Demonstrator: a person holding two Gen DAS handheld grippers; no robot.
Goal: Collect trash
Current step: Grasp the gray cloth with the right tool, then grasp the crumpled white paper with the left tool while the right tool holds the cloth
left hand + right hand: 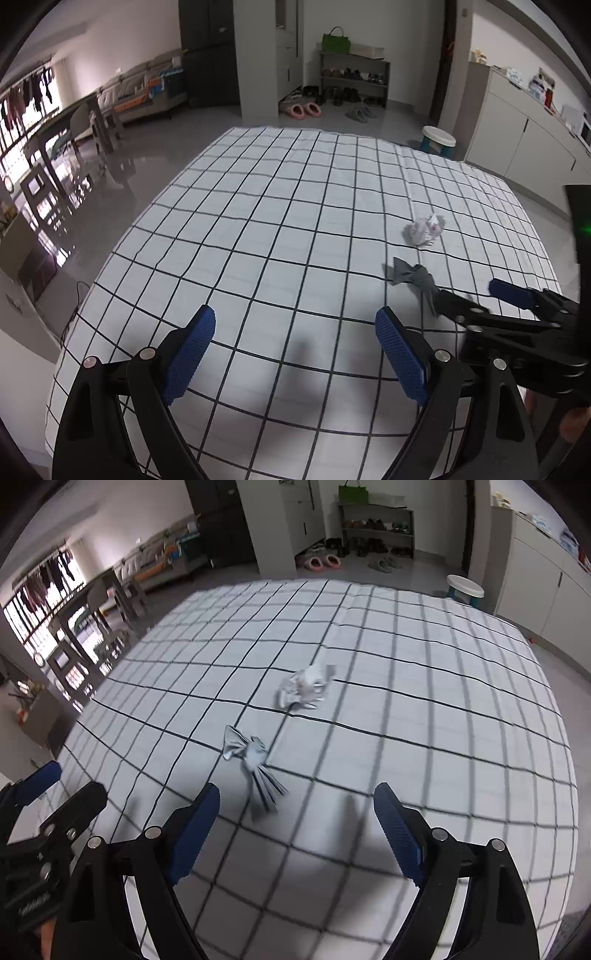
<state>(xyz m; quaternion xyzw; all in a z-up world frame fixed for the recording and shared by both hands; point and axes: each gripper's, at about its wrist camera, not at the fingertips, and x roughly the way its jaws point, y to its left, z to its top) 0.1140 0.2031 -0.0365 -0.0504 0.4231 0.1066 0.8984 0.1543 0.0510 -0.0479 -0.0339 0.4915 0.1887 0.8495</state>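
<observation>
Right tongs (pixel 297 830) gape (left (pixel 295 354) too) near grey wrapper (pixel 251 760).

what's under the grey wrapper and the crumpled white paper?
Both the grey wrapper and the crumpled white paper lie directly on the checked tablecloth, apart from each other. Whatever the cloth covers is hidden, as is anything beneath either piece.

A: what's the rig look like tbh?

B: both the same. Left gripper (pixel 295 347) is black plastic arms w/ blue pads, cross-hatch grip texture. One of its fingers (pixel 192 350) has round silver screws at the pivots.

A: right one?

B: right gripper (pixel 297 830) is identical, black frame, ribbed blue pads (pixel 397 834), silver screws. Bit of skin, a hand (pixel 572 421), behind the black body w/ a green LED glow.
</observation>
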